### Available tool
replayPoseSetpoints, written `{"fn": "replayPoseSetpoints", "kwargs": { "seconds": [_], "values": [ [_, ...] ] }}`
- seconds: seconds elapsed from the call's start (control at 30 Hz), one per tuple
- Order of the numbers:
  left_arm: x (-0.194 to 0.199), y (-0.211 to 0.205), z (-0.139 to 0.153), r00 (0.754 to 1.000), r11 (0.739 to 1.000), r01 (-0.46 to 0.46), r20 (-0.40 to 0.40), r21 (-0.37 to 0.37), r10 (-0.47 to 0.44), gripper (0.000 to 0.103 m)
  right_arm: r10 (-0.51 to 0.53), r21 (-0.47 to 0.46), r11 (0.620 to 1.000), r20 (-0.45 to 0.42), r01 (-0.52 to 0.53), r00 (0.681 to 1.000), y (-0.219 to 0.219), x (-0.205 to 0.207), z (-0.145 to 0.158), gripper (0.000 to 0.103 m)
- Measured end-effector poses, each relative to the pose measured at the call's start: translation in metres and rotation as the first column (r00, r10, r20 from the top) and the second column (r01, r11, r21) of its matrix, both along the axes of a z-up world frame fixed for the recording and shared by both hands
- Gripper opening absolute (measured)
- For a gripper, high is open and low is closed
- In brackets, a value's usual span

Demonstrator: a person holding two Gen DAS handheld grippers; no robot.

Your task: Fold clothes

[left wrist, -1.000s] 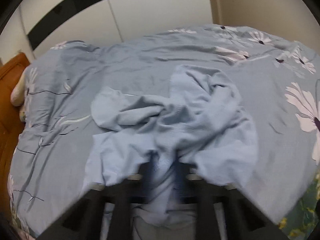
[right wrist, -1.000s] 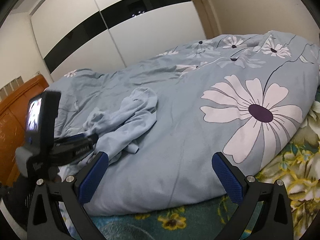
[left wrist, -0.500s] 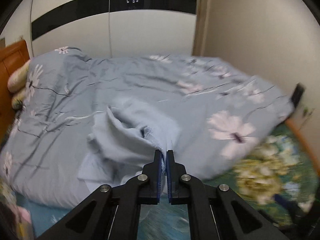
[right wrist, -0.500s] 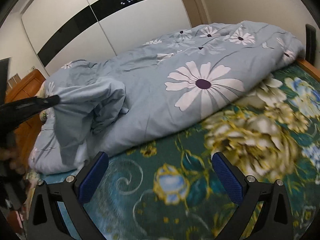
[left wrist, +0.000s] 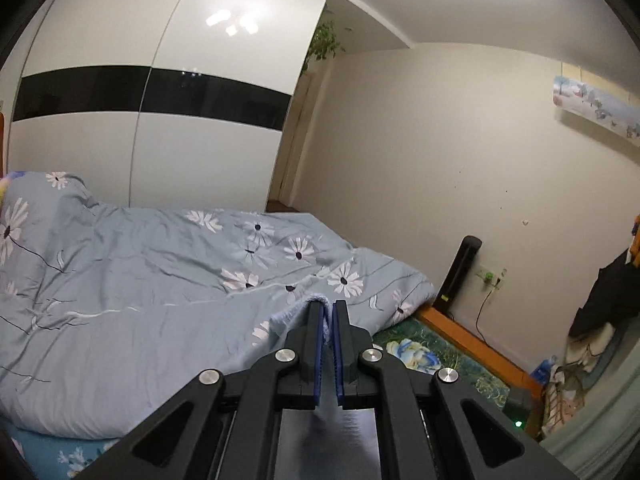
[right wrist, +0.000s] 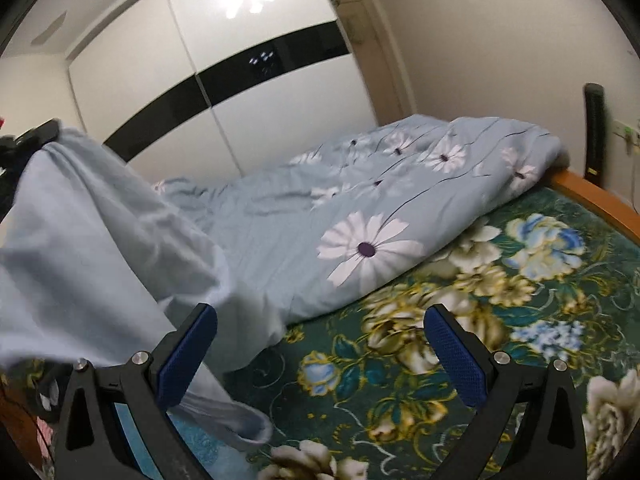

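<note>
My left gripper (left wrist: 327, 312) is shut on a fold of the light blue garment (left wrist: 318, 301), lifted high over the bed; only a small bit of cloth shows between its pads. In the right wrist view the garment (right wrist: 88, 248) hangs down from the left gripper at the upper left, draping past my right gripper's left finger (right wrist: 186, 354). My right gripper (right wrist: 320, 354) is open and empty, low over the green floral bedspread (right wrist: 500, 300), just right of the hanging cloth.
A blue-grey daisy-print duvet (left wrist: 140, 280) covers most of the bed. A white wardrobe with a black band (left wrist: 152, 92) stands behind. The orange wooden bed edge (left wrist: 472, 336) and a black tower unit (left wrist: 460, 272) are by the right wall. Clothes (left wrist: 600, 308) pile at far right.
My left gripper has risen and tilted up, lifting the garment off the duvet so it hangs. My right gripper has moved closer to the hanging cloth, still open.
</note>
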State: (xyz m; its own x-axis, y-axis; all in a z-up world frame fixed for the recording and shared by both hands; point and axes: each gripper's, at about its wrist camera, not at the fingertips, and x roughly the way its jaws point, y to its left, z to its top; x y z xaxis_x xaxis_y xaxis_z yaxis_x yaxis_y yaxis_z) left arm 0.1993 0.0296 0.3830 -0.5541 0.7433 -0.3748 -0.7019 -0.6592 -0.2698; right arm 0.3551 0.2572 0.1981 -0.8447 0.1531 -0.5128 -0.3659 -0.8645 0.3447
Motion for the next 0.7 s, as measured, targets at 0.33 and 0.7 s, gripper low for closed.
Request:
{"fn": "replayPoseSetpoints", "kwargs": {
  "seconds": [0.33, 0.7],
  "values": [
    [-0.084, -0.048, -0.187, 0.84, 0.94, -0.167, 0.455, -0.299, 0.294, 0.005, 0.063, -0.017, 0.998, 0.091, -0.062, 0.994, 0.0, 0.017, -0.022, 0.103],
    [-0.12, -0.028, -0.254, 0.815, 0.904, -0.054, 0.505, -0.423, 0.285, 0.018, 0.222, -0.043, 0.974, 0.342, -0.221, 0.913, -0.012, 0.012, -0.09, 0.103]
  ]
}}
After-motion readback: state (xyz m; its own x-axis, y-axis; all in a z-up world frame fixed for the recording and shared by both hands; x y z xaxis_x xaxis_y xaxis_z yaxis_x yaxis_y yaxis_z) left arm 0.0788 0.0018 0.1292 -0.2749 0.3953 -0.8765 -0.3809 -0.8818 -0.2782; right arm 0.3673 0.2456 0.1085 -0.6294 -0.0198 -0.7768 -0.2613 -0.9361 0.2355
